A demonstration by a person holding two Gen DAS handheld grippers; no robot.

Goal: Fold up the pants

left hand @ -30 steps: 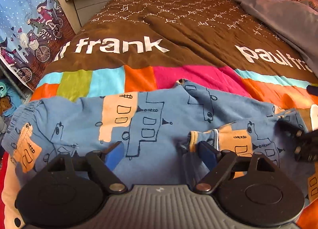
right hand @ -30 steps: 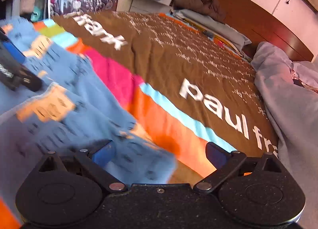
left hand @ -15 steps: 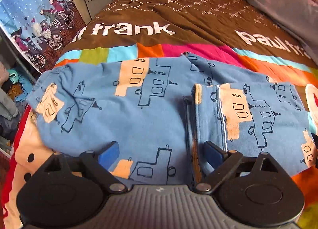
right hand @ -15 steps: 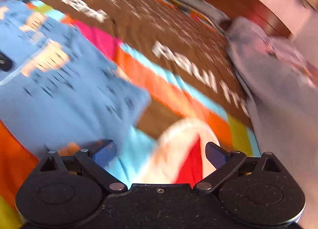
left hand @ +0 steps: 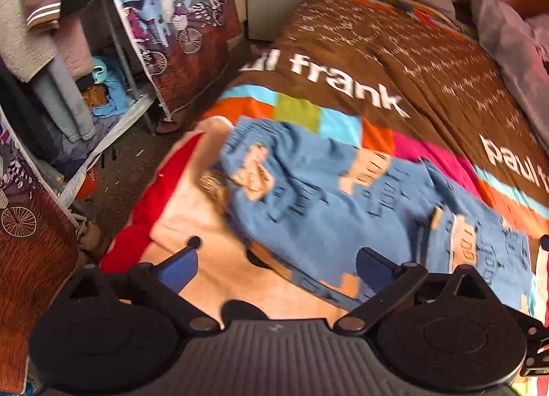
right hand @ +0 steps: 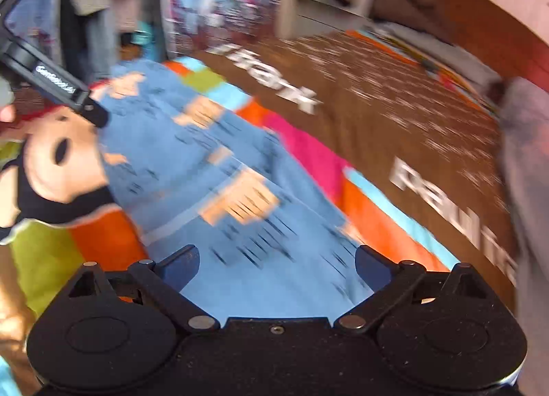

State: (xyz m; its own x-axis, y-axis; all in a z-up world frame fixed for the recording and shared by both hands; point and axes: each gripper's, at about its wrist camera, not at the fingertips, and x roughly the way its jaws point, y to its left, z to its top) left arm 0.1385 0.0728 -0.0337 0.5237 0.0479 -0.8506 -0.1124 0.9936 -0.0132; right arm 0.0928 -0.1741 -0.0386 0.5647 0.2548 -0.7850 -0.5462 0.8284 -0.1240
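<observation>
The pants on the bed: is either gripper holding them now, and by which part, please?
Nothing is held: the left gripper and right gripper are open above the pants.

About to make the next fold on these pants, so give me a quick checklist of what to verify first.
1. Left gripper open and empty: ok.
2. Right gripper open and empty: ok.
3. Pants lying on the bedspread, not hanging off: ok.
4. Leg end folded over the pants: ok.
5. Fabric smooth, no wrinkles: cannot tell, both views blurred.
6. Waistband within view of left gripper: ok.
</observation>
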